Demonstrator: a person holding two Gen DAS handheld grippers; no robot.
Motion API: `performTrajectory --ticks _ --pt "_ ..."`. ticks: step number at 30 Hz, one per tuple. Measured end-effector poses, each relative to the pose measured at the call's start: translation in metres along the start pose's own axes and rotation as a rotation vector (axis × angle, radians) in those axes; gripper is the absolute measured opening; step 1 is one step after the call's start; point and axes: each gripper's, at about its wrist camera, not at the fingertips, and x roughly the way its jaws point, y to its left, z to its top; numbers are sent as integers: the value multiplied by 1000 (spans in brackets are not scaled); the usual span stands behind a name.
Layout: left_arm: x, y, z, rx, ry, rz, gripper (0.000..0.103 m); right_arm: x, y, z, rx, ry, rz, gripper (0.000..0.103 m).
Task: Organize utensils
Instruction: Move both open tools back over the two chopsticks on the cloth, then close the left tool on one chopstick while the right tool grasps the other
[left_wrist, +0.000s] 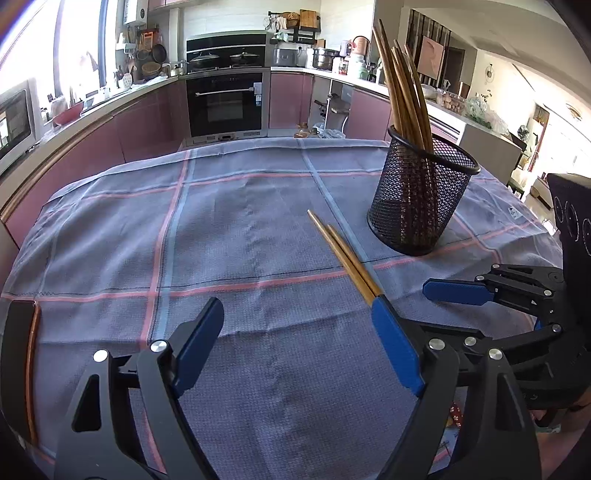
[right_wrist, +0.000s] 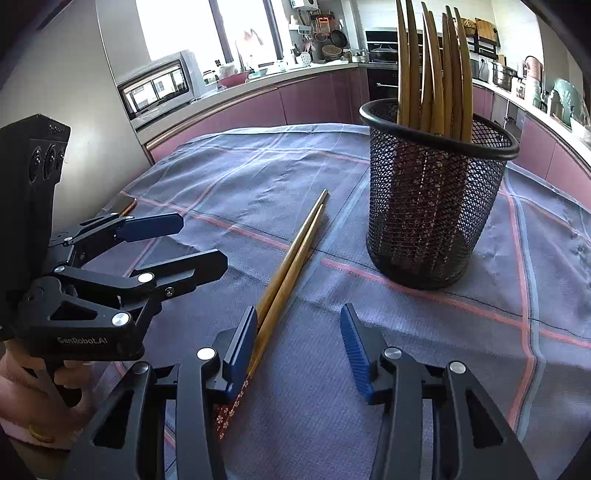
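Observation:
A pair of wooden chopsticks (right_wrist: 291, 266) lies on the checked cloth, its patterned end toward me. My right gripper (right_wrist: 299, 314) is open and low over the cloth. The pair runs between its jaws, close against the left pad, and the right pad stands clear of it. My left gripper (left_wrist: 295, 310) is open wide with only cloth between its jaws. The chopsticks (left_wrist: 343, 254) vanish behind its right finger. A black mesh holder (left_wrist: 421, 195) stands upright beyond the pair with several chopsticks in it. One blue finger (left_wrist: 454, 291) of the right gripper shows beside it.
A blue-grey cloth (left_wrist: 229, 229) with pink lines covers the table. A dark flat object with a copper edge (left_wrist: 22, 362) lies at its left border. Pink kitchen cabinets and an oven (left_wrist: 225, 103) stand beyond the far edge. A hand (right_wrist: 40, 417) with a ring holds the left gripper (right_wrist: 205, 242).

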Motion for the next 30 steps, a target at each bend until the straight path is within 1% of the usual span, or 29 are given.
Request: performTrajectory --ticks 6,9,12,17,19,30 --pt "4 0 1 2 15 -10 78 -2 -5 1 20 7 -4 37" --pt "6 -2 2 12 20 -16 77 -5 -11 0 34 10 -16 36" --pt "9 -4 3 23 30 -28 75 -8 -19 -1 52 12 -7 36" --pt "16 -12 6 40 45 -48 72 -8 -21 1 48 17 -3 36" --pt "20 -15 6 44 58 -52 68 -8 -22 1 49 17 -1 36" --pt "31 -27 8 66 95 -75 64 -9 -23 0 47 16 2 36"
